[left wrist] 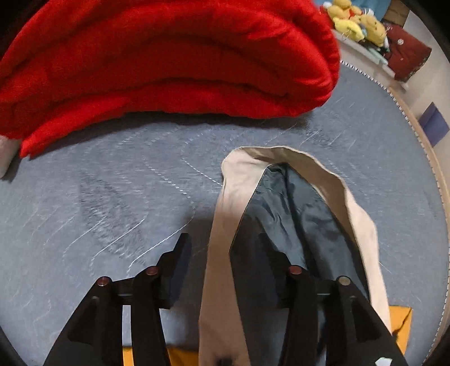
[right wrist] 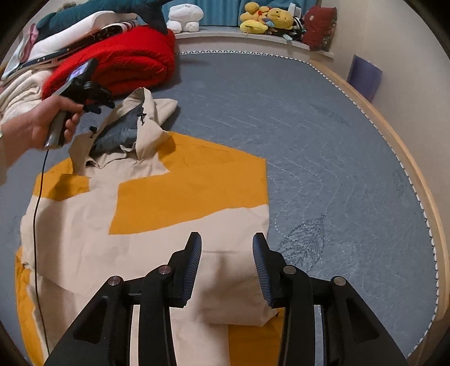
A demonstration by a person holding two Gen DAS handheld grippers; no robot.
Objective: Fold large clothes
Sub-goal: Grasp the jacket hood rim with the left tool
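A beige and mustard-yellow jacket (right wrist: 157, 242) lies spread on the blue-grey quilted bed (right wrist: 323, 146). Its hood (left wrist: 284, 169), beige with a dark grey lining, points toward the far end of the bed. In the left wrist view, my left gripper (left wrist: 225, 247) hovers over the hood. The hood's beige edge runs between the spread fingers, and the pads do not press on it. In the right wrist view, a hand holds that left gripper (right wrist: 98, 105) beside the raised hood (right wrist: 140, 112). My right gripper (right wrist: 227, 247) stands open just above the jacket's beige lower part, with nothing pinched.
A folded red blanket (left wrist: 168, 62) lies just beyond the hood. A pile of clothes (right wrist: 56, 36) sits behind the blanket at the left. Plush toys (right wrist: 267, 18) line a shelf at the head. The bed's wooden edge (right wrist: 422, 197) curves along the right.
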